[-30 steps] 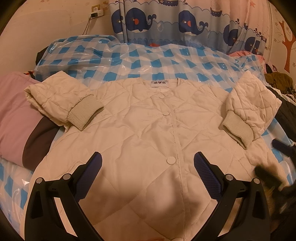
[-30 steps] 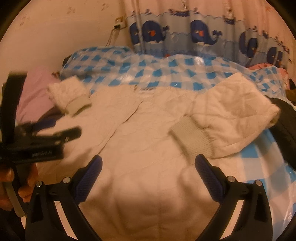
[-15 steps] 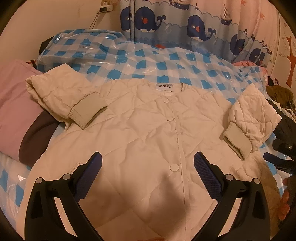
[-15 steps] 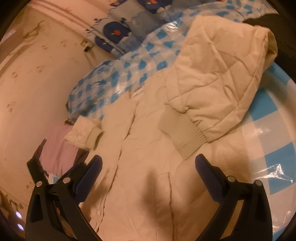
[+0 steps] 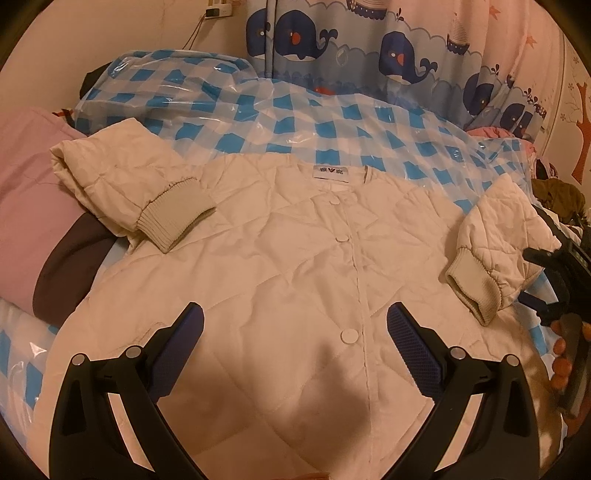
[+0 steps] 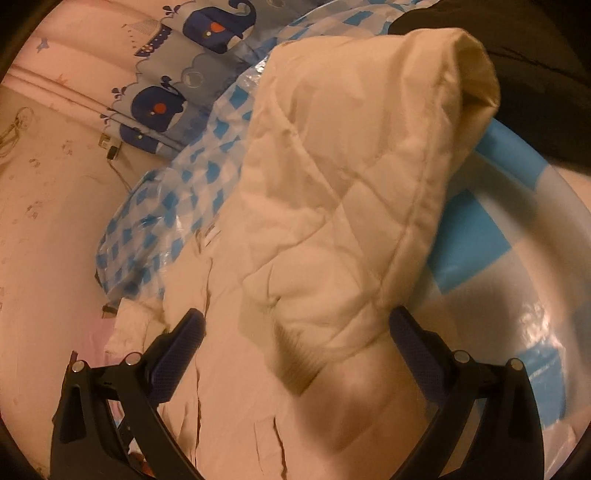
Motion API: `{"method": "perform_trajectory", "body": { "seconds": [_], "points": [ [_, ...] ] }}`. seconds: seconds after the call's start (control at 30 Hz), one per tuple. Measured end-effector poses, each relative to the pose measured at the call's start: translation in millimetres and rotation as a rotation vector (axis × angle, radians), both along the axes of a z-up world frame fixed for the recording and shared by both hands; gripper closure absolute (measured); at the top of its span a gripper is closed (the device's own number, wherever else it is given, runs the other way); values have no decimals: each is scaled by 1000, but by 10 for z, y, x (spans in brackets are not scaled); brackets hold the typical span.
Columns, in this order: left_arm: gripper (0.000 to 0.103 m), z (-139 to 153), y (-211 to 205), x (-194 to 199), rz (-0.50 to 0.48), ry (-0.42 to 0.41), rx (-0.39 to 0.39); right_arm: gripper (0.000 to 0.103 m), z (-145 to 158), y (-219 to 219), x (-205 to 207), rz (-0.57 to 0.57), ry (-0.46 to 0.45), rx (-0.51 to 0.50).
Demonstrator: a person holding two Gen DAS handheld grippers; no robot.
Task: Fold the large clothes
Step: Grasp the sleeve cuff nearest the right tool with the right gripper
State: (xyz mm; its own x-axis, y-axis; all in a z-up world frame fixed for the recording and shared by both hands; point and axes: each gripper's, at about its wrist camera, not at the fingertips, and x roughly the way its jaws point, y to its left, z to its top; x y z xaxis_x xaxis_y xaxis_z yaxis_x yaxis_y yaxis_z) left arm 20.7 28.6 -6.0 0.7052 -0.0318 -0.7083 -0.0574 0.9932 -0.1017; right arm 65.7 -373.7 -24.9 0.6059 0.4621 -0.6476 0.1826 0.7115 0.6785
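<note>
A cream quilted jacket lies face up and buttoned on a blue-checked plastic cover. Both sleeves are bent inward, the left sleeve's ribbed cuff and the right cuff resting on the body. My left gripper hovers open above the lower front, holding nothing. My right gripper is open too, low over the right sleeve, whose cuff lies between the fingers, blurred. In the left wrist view the right gripper shows at the right edge, held by a hand.
A pink and dark bundle of fabric lies left of the jacket. A whale-print curtain hangs behind the bed. Dark clothing is piled at the right. A plug and cord hang on the wall.
My right gripper has tilted and dropped close over the right sleeve, which now fills its view. The left gripper's view shifted slightly lower and closer; the jacket has not moved.
</note>
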Motion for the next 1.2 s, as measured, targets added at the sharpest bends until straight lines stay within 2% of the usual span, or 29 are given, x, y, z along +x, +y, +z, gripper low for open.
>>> {"method": "perform_trajectory", "body": {
  "seconds": [0.17,0.27,0.33,0.47,0.6,0.67,0.73,0.77,0.83,0.87,0.9,1.07,1.13,1.2],
  "points": [
    [7,-7,-2,1,0,0,-3,6,-45,77,77,-7,-9,44],
    [7,-8,5,1,1,-1,-5,6,-80,202,44,6,38,35],
    [7,-11,17,2,6,-3,-12,6,-138,179,-46,-9,62,64],
    [7,-24,40,4,7,4,-35,6,-224,86,-53,-73,81,59],
    [7,-15,74,6,15,6,-49,6,-310,-2,113,-114,38,134],
    [7,-15,87,9,18,8,-61,6,-311,31,174,-93,16,166],
    [7,-17,106,12,20,11,-71,8,-257,159,233,-23,-14,156],
    [7,-20,112,14,21,13,-76,11,-227,226,257,-1,-25,147],
    [7,-28,125,17,22,18,-89,41,-179,322,299,43,-41,120],
    [7,-32,128,17,23,20,-94,71,-178,340,309,54,-47,124],
    [7,-38,129,9,24,21,-95,86,-180,346,331,69,-61,144],
    [7,-48,133,21,28,26,-94,90,40,417,435,101,-117,91],
    [7,-60,138,26,28,27,-90,91,275,346,497,104,-182,97],
    [7,-82,141,36,34,31,-83,91,653,149,552,76,-292,131]
  ]
}}
